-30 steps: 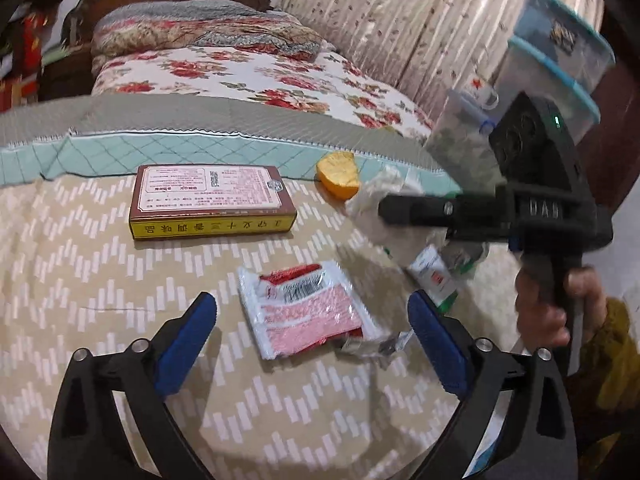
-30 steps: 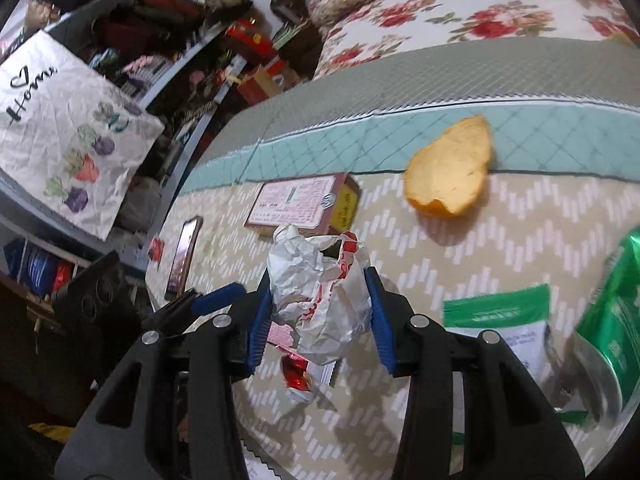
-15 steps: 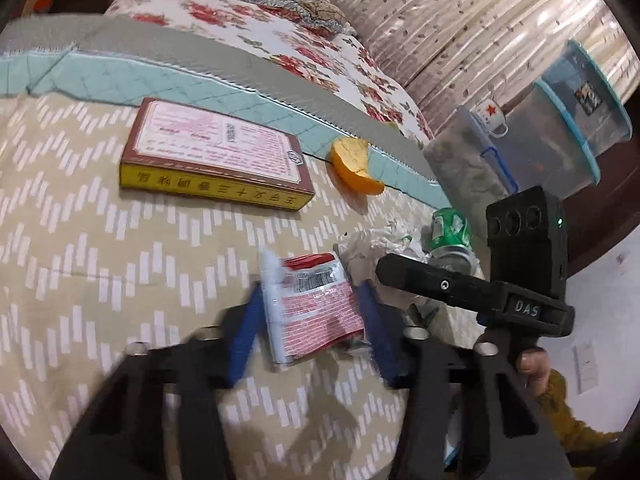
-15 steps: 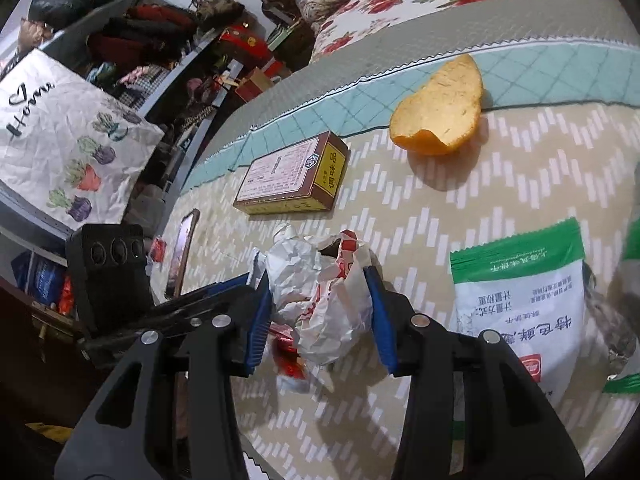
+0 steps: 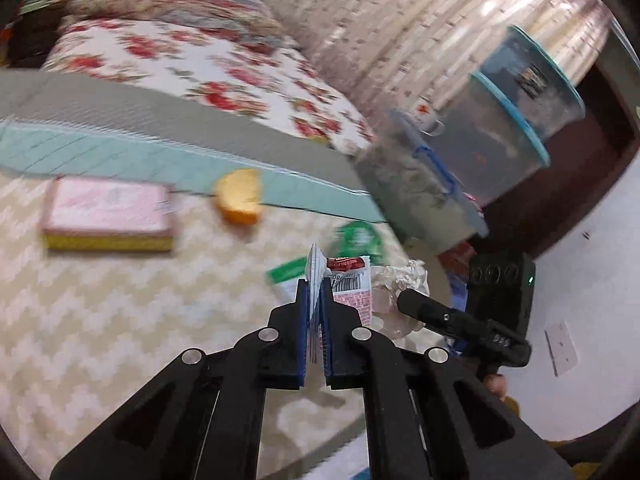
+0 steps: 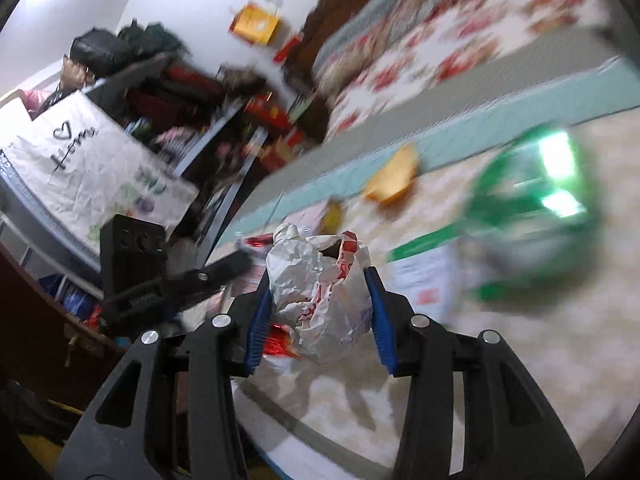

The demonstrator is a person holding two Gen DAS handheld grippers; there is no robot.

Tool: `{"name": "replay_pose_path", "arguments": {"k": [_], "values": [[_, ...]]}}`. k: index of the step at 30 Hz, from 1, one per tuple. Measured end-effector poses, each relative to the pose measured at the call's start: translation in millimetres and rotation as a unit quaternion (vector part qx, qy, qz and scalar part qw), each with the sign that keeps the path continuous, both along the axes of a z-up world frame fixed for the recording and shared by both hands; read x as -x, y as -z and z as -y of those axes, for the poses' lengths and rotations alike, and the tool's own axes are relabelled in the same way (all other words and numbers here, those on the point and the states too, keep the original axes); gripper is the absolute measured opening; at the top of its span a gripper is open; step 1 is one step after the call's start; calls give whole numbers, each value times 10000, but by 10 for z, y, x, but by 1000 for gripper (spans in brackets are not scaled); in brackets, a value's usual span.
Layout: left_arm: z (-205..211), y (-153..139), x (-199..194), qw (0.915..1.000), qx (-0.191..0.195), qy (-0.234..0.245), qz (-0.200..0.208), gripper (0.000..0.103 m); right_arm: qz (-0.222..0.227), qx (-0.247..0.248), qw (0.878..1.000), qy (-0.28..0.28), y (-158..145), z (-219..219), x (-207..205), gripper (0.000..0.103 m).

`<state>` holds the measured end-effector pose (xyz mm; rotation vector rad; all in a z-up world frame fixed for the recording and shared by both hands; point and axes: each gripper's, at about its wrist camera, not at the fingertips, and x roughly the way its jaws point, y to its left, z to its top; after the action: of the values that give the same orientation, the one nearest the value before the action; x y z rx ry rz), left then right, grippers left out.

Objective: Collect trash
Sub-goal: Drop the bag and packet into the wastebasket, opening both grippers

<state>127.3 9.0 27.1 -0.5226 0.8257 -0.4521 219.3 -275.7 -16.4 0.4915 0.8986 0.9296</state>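
Note:
My left gripper [image 5: 315, 286] is shut on a red and white snack wrapper [image 5: 349, 285], which sticks up folded between the blue pads, lifted off the zigzag bedspread [image 5: 120, 312]. My right gripper [image 6: 320, 280] is shut on a crumpled white and red paper wrapper [image 6: 320, 292]; it also shows at the right of the left wrist view, where the crumpled paper [image 5: 400, 280] sits in front of its fingers. On the bedspread lie a green can [image 6: 532, 208], a green and white packet [image 6: 424, 264] and an orange peel [image 5: 240, 196].
A flat pink and yellow box [image 5: 108, 216] lies on the bedspread at left. Stacked clear tubs with teal lids [image 5: 508, 120] stand past the bed's right edge. A cluttered shelf [image 6: 192, 92] and a white "Home" bag [image 6: 88, 168] are off the bed's other side.
My left gripper went from open over the flat red wrapper to shut on it and lifted it. My right gripper, still holding the crumpled paper, moved sideways; the green can now looms larger.

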Motion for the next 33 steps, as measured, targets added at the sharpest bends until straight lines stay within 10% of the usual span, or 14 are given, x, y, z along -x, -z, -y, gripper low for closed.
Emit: {"name": "replay_pose_path", "arguments": {"k": [6,11,18,20,21,22,33], "values": [[1121,-299,-527,9946,-189,1010,169,5,275,55,9853,1683,-83,1437,92,46],[2320,-421,-1086,9835,-460,1716,347,6,303,646,9418,3285,17,2645,82,48],[3865,-179,-1794,9701,-905,2246,177,6,62,1160,9056,4079,305,3473,-165,56],[4164,-55,-1975,9695,-963,2254,77,15,-28,1206,9003,4181,400,3592,-257,69],[4304,35,-2066,9688,-1059,2240,-11,39,-43,1209,8965,4262,438,3646,-280,76],[4408,123,-2124,9685,-1193,2185,-80,52,-43,1207,8933,4329,458,3669,-299,76],[3856,238,-1830,9706,-1109,2125,-233,50,-6,349,8808,4721,491,3721,-5,76]]}}
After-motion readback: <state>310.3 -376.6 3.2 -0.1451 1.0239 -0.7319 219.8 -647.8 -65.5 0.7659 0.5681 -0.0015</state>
